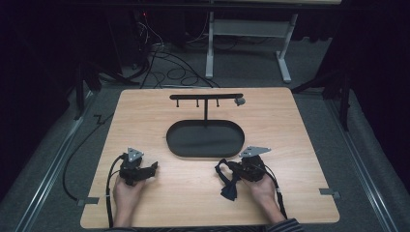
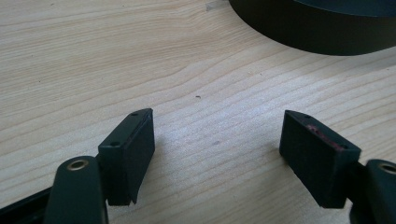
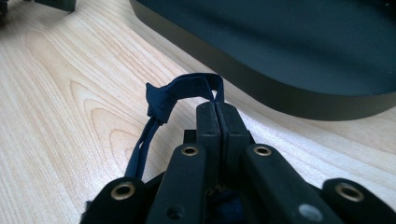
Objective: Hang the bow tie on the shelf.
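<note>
Pale wood-grain desk [image 1: 145, 121] carries your oval black tray [image 1: 205, 138], its far rim cropped in both gripper views. Your right claw [image 3: 217, 109] pinches a knotted navy strap [image 3: 161, 100]; your left claw [image 2: 217, 140] gapes, empty, near the tray.

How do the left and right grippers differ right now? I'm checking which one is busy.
The left gripper has its fingers spread wide and holds nothing; the right gripper is shut on a dark blue strap. The left sits farther from the black tray. Both rest low on the wooden table.
</note>
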Demonstrator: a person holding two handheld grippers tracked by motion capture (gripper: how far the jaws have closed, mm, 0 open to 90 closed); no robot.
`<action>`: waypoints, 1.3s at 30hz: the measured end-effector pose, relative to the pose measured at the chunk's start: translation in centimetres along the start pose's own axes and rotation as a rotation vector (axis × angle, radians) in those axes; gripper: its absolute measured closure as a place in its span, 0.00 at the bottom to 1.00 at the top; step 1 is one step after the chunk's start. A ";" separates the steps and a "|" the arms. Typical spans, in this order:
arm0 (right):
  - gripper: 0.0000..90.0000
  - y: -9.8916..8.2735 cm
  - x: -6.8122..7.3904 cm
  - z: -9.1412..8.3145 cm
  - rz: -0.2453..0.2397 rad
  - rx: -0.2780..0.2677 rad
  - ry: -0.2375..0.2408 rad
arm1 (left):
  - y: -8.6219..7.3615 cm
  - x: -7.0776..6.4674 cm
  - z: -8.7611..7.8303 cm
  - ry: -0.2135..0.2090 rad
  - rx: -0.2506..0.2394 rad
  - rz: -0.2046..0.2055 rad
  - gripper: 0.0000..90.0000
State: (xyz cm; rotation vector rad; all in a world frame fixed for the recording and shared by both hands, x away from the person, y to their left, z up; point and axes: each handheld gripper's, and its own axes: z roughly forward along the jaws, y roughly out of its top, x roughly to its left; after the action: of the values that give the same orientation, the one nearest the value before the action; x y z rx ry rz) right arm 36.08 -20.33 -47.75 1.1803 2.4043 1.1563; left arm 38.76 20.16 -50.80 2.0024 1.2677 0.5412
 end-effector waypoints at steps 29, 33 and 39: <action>1.00 0.6 -0.7 -3.7 0.005 -0.089 -0.043 | 0.0 0.0 0.0 0.000 0.000 0.000 0.30; 1.00 0.7 -0.9 -4.2 0.005 -0.097 -0.052 | 0.0 0.0 0.0 0.000 0.000 0.000 0.30; 1.00 0.9 -1.1 -4.8 0.014 -0.104 -0.059 | 0.0 0.0 0.0 0.000 0.000 0.000 0.30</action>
State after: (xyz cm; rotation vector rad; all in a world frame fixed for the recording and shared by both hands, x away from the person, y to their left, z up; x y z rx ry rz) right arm 34.90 -23.45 -44.05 1.1840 2.2671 1.2171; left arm 38.76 20.16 -50.80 2.0026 1.2678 0.5414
